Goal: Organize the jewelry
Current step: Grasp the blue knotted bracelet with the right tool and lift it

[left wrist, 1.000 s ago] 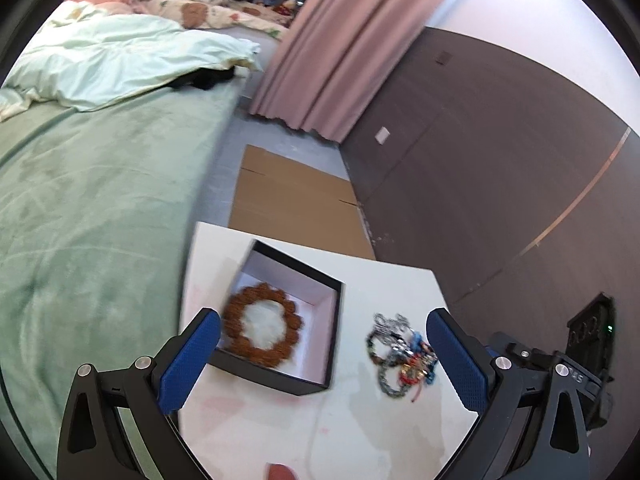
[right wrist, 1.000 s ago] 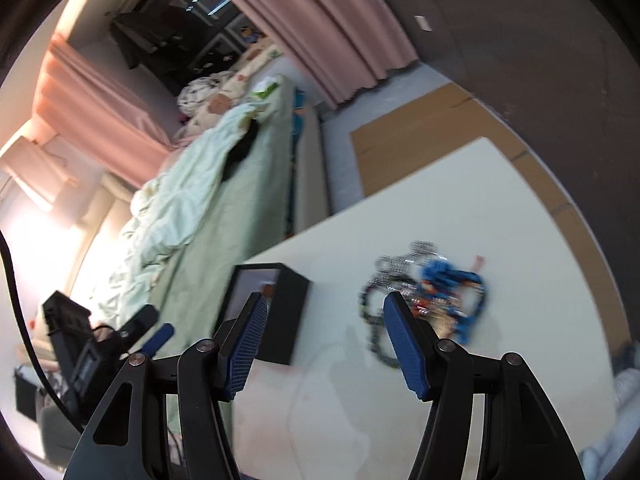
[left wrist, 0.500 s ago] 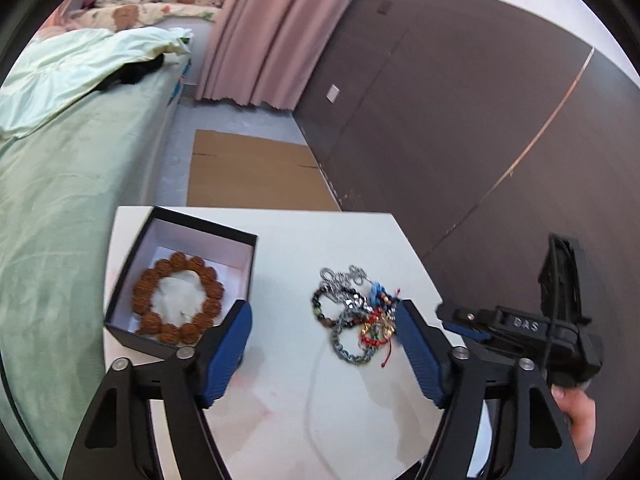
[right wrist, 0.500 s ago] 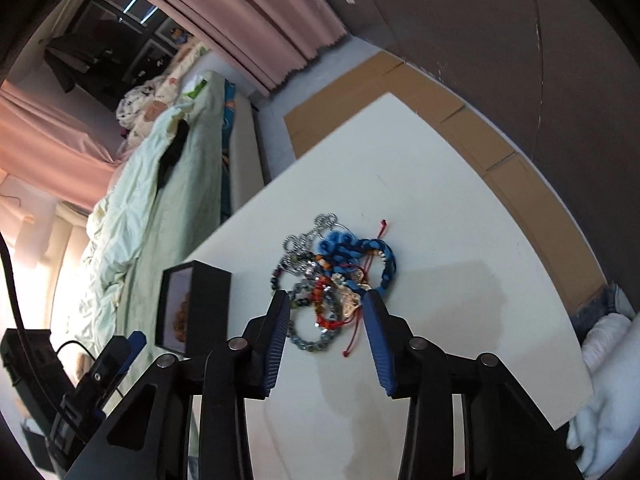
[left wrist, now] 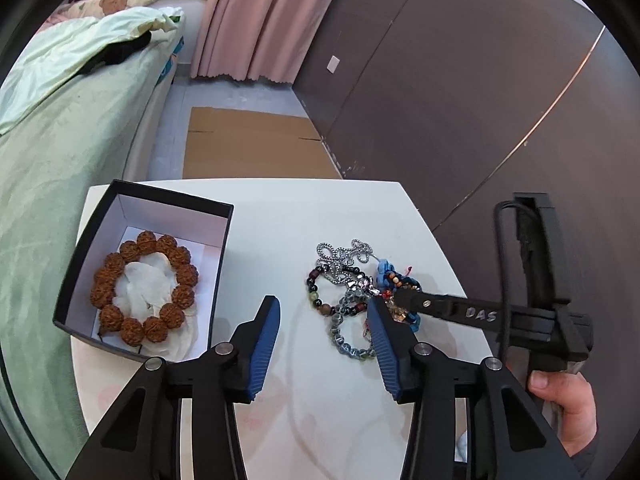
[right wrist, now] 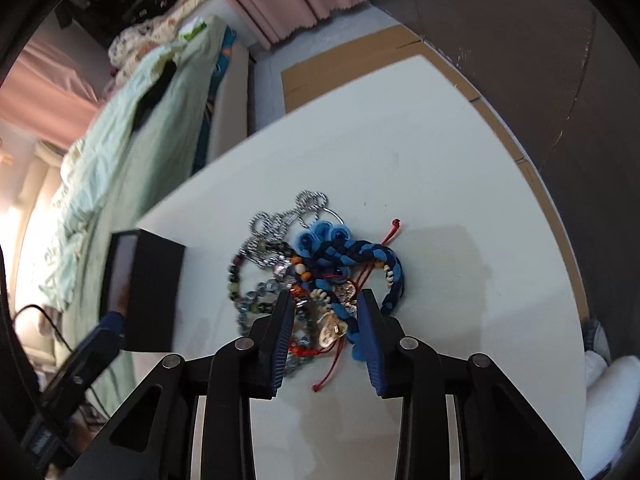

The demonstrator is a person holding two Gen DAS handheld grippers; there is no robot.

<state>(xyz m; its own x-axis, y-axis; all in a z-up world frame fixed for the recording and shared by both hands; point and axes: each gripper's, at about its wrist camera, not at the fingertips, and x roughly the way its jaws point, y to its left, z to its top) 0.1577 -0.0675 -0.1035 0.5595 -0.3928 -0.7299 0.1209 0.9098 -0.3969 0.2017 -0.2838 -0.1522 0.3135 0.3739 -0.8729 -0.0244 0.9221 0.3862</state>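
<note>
- Now the right gripper (right wrist: 323,322) is low over the jewelry pile (right wrist: 316,276), much closer than a moment ago.
- Its blue fingers (right wrist: 280,336) have just been closing. They stand part way open, with the near bits of the pile between them: a gold charm (right wrist: 330,326), red cord and some beads.
- I cannot see the fingers pressing on anything yet, so I judge nothing is held.
- The left gripper (left wrist: 322,342) has swung over from the box toward the pile since a second ago.
- Its fingers (left wrist: 264,344) have just been closing too. Only bare tabletop (left wrist: 280,232) lies between them. They are loose and hold nothing.
- The right finger of the left gripper sits just at the near edge of the pile, beside the grey bead bracelet (left wrist: 348,338).
- The pile is a tangle of a silver chain (left wrist: 340,256), bead bracelets and a blue braided bracelet (right wrist: 360,256). It lies on the right part of the tabletop.
- The black box (left wrist: 148,276) is on the left, well apart from the pile. A brown bead bracelet (left wrist: 144,286) already lies inside it on white paper.
- I think one bracelet is sorted, and the next job is pulling one piece out of the tangle.
- The pieces look hooked together, so more than one may come up.
</note>
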